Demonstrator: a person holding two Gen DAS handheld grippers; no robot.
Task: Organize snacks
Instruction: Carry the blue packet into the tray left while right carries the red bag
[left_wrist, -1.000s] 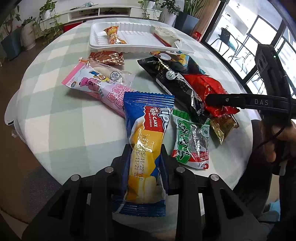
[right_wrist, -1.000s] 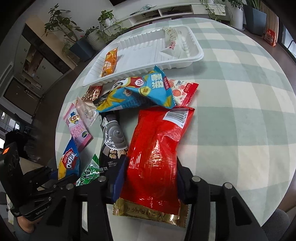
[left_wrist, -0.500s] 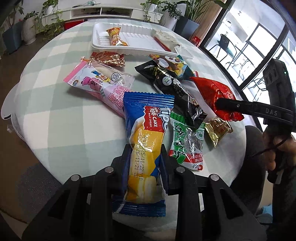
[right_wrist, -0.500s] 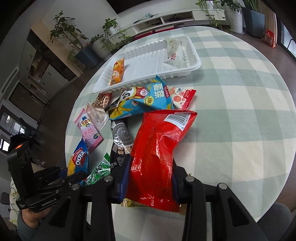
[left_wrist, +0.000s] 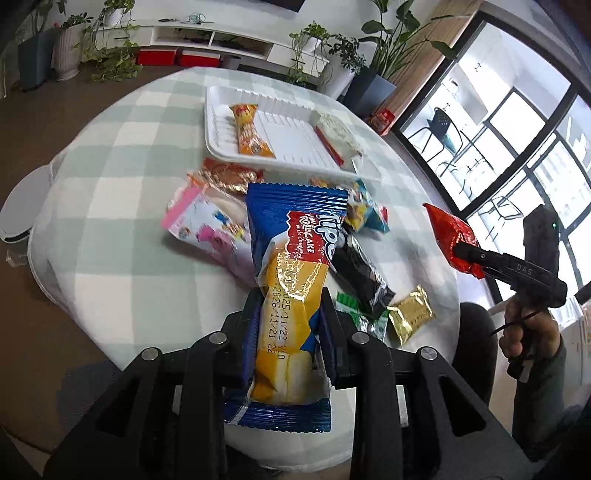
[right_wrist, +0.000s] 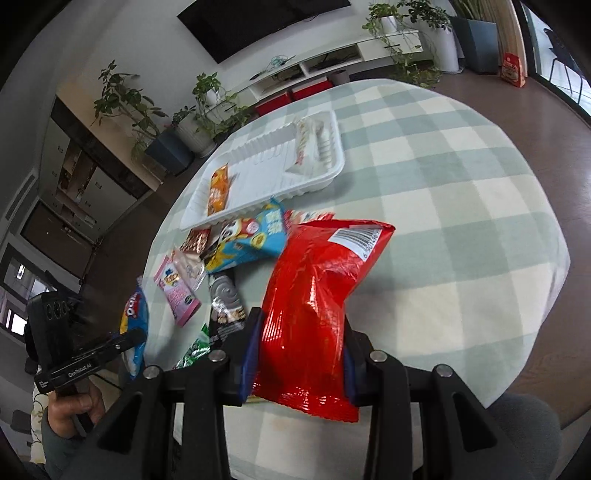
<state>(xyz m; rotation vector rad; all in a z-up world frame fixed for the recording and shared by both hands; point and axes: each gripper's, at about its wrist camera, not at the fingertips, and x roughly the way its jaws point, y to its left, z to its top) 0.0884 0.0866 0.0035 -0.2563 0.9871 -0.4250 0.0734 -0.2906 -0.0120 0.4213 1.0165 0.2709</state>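
Observation:
My left gripper (left_wrist: 290, 314) is shut on a blue and yellow roll cake pack (left_wrist: 291, 280) and holds it above the near side of the round table. My right gripper (right_wrist: 299, 332) is shut on a red snack bag (right_wrist: 317, 295), also lifted off the table; the bag shows in the left wrist view (left_wrist: 448, 236). A white tray (left_wrist: 284, 138) at the far side holds an orange pack (left_wrist: 249, 129) and a white pack (left_wrist: 338, 134). The tray also shows in the right wrist view (right_wrist: 273, 184).
Loose snacks lie between me and the tray: a pink pack (left_wrist: 210, 229), a black pack (left_wrist: 360, 271), a gold pack (left_wrist: 412, 317), a green pack (left_wrist: 364, 314), a blue bag (right_wrist: 255, 240). The checked tablecloth (right_wrist: 443, 221) spreads to the right. Potted plants stand behind.
Both grippers have lifted their packs up off the table and drawn back. The red bag left the pile, uncovering the gold pack.

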